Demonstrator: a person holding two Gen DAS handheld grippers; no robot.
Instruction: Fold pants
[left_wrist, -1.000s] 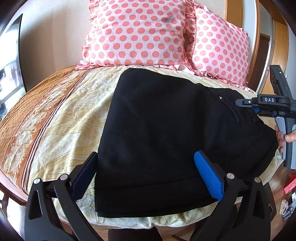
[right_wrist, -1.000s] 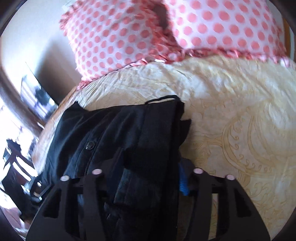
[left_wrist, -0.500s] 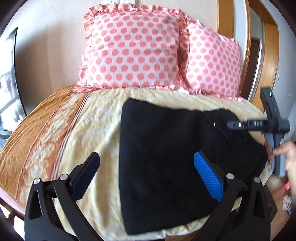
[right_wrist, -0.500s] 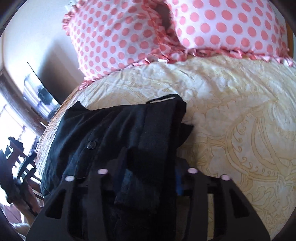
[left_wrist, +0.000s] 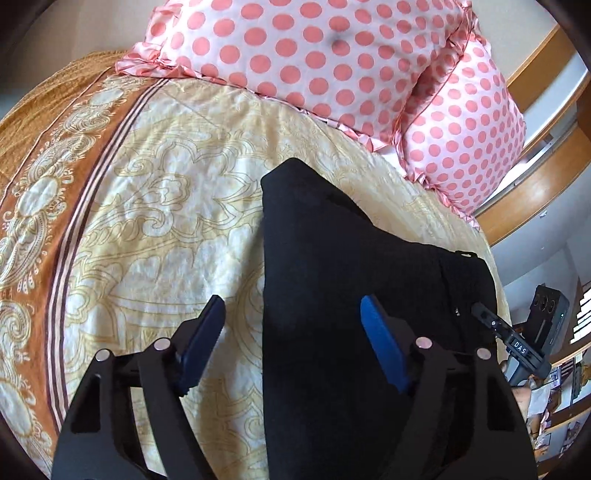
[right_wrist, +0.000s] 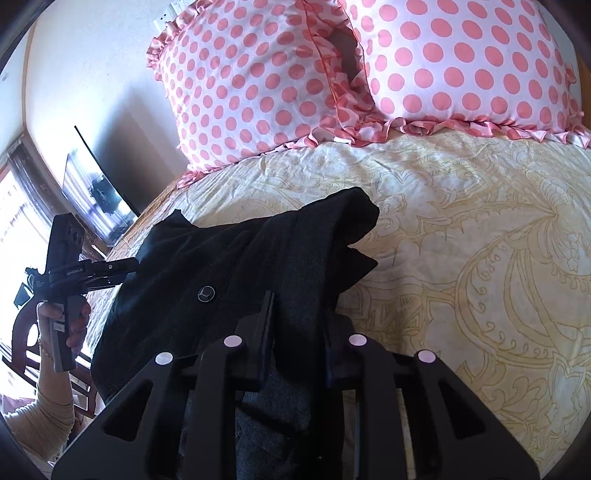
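Left wrist view showed the black pants (left_wrist: 332, 295) already folded down to a compact stack of layers on the yellow patterned bedspread (left_wrist: 166, 221), lying towards my right side of the bed, below the two pink polka-dot pillows (left_wrist: 314, 55). So most of the folding looked done, judging by the stacked edges & neat left edge.

My left gripper (left_wrist: 291, 347) had its jaws well apart, though they'd just been closing in somewhat. They straddled the left edge of the pants: right blue pad over black cloth, left pad over bare bedspread. Nothing pinched between them that I could see; whether the pads touched cloth, can't tell.

Right wrist view: my right gripper (right_wrist: 299, 325) had its jaws narrow, just been closing, w/ a bunched ridge of dark fabric running up between them. Pads looked pressed on that ridge, so I read it as a grip on the pants at the waist end, near the button (right_wrist: 205, 293). That end was still rumpled, w/ one flap sticking out towards the pillows.

What was left, as I judged it: probably one more fold, left edge carried over to the right, or else just squaring up the waist end & smoothing. Couldn't tell which from these views alone. Pants sat near the bed's edge on my right, so a careless pull could've dragged them off.
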